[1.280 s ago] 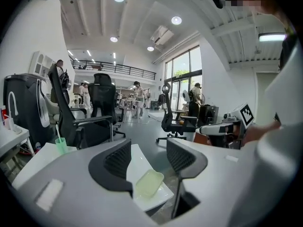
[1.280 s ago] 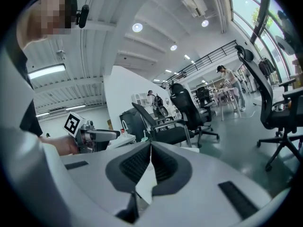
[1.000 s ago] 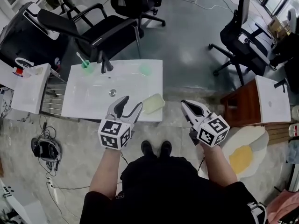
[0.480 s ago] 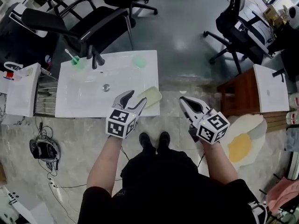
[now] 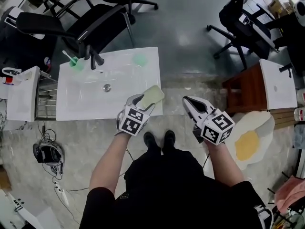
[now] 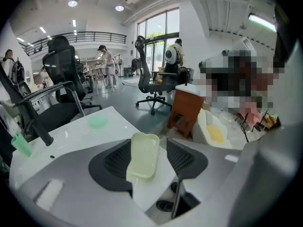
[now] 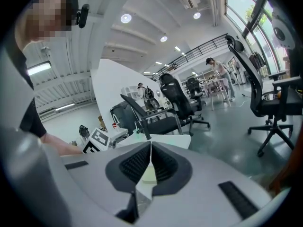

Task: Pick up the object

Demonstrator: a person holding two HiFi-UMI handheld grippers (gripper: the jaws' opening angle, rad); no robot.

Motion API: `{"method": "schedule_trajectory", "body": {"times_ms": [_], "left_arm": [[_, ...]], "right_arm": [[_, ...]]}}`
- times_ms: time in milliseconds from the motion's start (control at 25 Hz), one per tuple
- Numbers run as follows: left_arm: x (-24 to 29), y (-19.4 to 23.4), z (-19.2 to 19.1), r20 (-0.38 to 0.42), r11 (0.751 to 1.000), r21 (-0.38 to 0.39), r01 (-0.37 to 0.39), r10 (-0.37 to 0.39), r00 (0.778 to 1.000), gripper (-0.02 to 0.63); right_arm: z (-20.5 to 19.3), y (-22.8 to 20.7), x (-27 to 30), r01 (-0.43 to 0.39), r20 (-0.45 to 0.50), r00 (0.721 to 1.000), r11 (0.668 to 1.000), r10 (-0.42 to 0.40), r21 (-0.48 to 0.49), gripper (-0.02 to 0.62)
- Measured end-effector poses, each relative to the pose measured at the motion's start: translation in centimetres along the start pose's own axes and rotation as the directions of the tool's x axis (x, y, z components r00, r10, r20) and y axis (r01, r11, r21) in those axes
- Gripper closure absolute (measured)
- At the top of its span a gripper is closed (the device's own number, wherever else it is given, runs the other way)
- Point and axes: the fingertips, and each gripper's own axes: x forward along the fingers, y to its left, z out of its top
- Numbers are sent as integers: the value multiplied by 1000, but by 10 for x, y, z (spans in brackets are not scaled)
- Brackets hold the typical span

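**Clerk:** Left gripper (image 6: 149, 148)?

**Inspector:** Jaws spread, with the pale dish (image 6: 143, 155) lying flat between them. There is a clear gap on the right side. On the left, the pad is close to the rim, and I cannot tell if it touches.

**Clerk:** Where is the dish?

**Inspector:** It rests on the near right corner of the white basin top (image 5: 86, 104). It is not lifted.

**Clerk:** Right gripper (image 7: 150, 148)?

**Inspector:** Jaws pressed together on nothing. It is held off to the right of the basin top and well apart from the dish.

**Clerk:** Progress?

**Inspector:** In my judgement, the approach is done and the left gripper is lined up. Closing on the dish and raising it are left to do.
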Motion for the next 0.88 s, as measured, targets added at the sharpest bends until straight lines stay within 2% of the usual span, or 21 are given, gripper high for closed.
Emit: {"method": "schedule_trajectory", "body": {"times_ms": [160, 320, 440, 880], "left_arm": [[21, -7, -19, -81, 999, 23, 32, -31, 996, 365], [40, -14, -38, -158, 995, 85, 49, -35, 987, 365], [51, -17, -50, -201, 993, 104, 60, -38, 979, 365], [69, -18, -68, -265, 989, 128, 74, -38, 963, 374]], "right_arm": [[-2, 0, -1, 4, -2, 1000, 1000, -4, 6, 583], [-4, -2, -6, 13, -3, 1000, 1000, -13, 12, 583], [-6, -4, -10, 23, -4, 1000, 1000, -23, 18, 583], [-17, -15, -24, 67, -8, 998, 997, -67, 48, 583]]}}
